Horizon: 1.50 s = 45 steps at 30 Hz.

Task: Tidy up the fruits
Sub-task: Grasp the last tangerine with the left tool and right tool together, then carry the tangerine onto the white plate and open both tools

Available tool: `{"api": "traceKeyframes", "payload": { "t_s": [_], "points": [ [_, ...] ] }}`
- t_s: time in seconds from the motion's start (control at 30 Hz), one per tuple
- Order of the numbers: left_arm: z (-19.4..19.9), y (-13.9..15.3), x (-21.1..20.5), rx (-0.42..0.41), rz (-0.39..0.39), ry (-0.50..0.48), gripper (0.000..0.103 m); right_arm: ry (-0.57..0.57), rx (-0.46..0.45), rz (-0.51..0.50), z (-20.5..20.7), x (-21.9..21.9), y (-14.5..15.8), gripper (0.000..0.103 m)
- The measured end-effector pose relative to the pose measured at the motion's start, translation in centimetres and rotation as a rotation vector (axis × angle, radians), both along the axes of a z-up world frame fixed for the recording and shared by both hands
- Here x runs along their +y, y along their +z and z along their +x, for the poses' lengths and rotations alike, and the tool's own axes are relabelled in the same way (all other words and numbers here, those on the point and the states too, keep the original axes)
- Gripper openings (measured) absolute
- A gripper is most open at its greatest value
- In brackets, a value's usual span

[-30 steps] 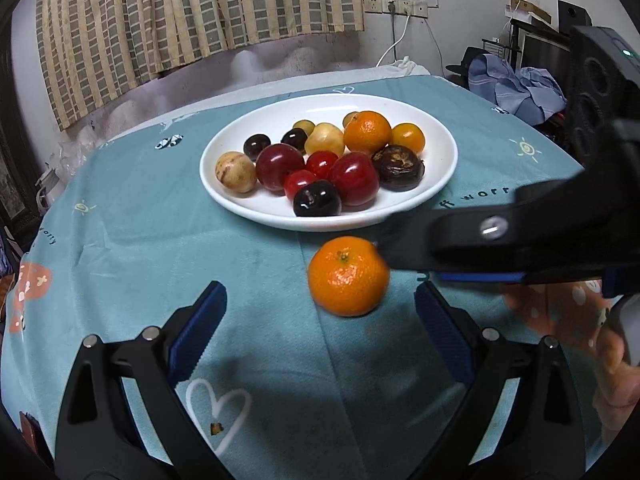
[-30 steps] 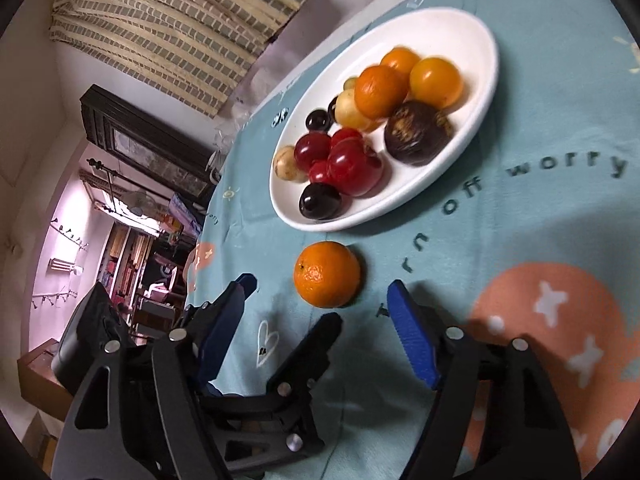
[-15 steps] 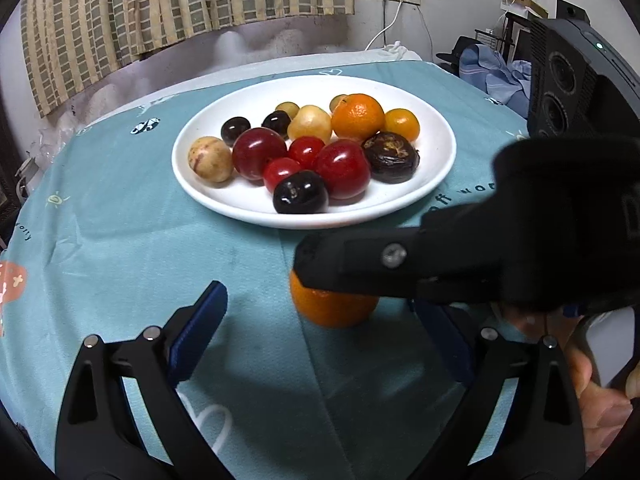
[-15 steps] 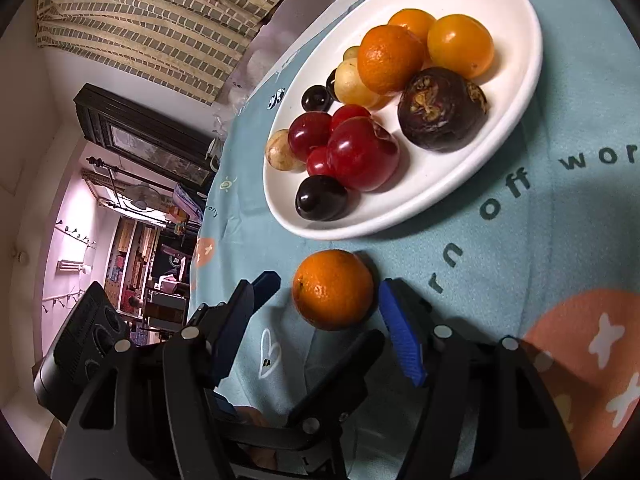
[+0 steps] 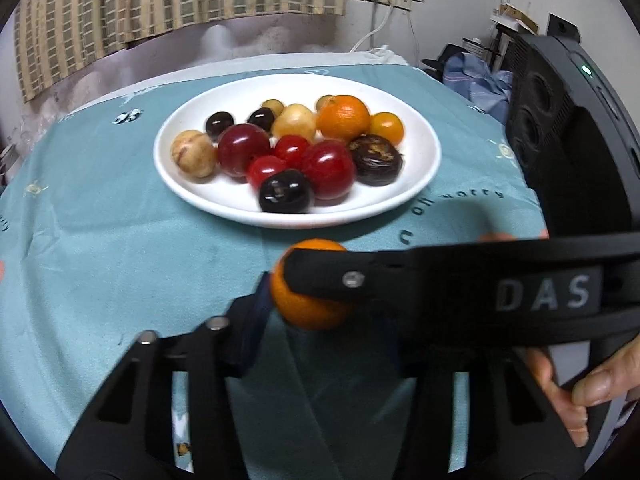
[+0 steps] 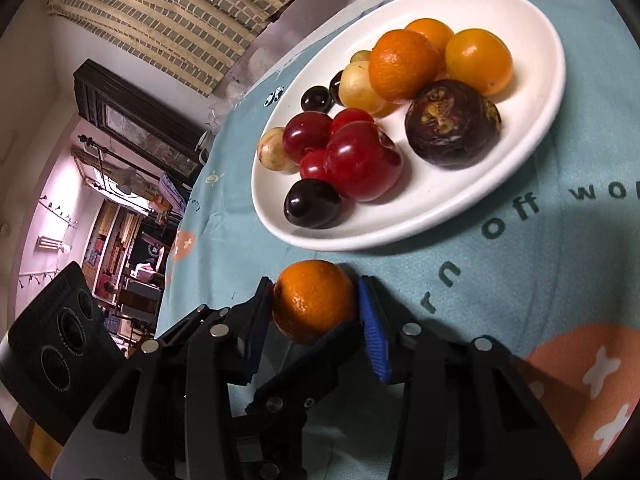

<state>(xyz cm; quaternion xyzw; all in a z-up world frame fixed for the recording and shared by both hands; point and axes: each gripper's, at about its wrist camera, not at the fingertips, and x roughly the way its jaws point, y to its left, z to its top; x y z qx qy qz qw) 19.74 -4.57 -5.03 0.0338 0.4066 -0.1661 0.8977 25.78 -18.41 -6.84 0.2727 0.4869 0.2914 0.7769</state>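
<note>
Loose tangerine (image 6: 314,300): on teal tablecloth (image 6: 520,264), just before white plate (image 6: 536,128) of mixed fruit. Right gripper (image 6: 316,320): level, blue pads pinching tangerine. Left gripper (image 5: 320,320): level beneath the right; one finger touches tangerine, closure undeterminable.

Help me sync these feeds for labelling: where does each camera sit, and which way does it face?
Left wrist: on the left gripper, low over the tablecloth, facing the plate of fruit; own jaws show below, the right gripper crosses from the right, held by the right hand.
Right wrist: on the right gripper, rolled sideways, facing the same plate; own jaws flank the mandarin, left gripper at lower left.
Shared: plate, mandarin, tablecloth, each other's gripper.
</note>
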Motion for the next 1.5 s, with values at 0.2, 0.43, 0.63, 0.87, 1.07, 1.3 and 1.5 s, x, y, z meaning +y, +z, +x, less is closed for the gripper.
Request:
{"api": "traceKeyframes", "payload": {
  "t_s": [0.2,0.43,0.63,0.87,1.07,1.3,1.5],
  "points": [
    [-0.8,0.5,-0.1,-0.039,0.016,0.003,0.047,0.002,-0.017,0.025,-0.2,-0.1,0.4,0.043],
    [-2.6,2.3,-0.7,-0.144,0.067,0.004,0.046,0.005,-0.076,0.060,-1.4,-0.5,2.3,0.043],
    [-3.6,4.9,-1.1,-0.236,0.074,0.002,0.046,-0.004,-0.153,0.079,-2.6,-0.9,4.9,0.043],
    [-3.0,7.4,-1.6,-0.299,0.073,-0.006,0.046,-0.020,-0.204,0.094,-1.9,-1.2,7.5,0.043],
    [-0.2,8.7,-2.2,-0.321,0.068,-0.013,0.046,-0.035,-0.217,0.076,0.7,-1.7,9.0,0.043],
    [4.8,8.7,-2.6,-0.298,0.036,-0.016,0.047,-0.055,-0.206,0.027,5.1,-1.9,9.1,0.043],
    [9.5,6.7,-2.9,-0.233,0.019,-0.026,0.047,-0.078,-0.159,-0.018,9.0,-2.1,7.0,0.043]
  ]
}}
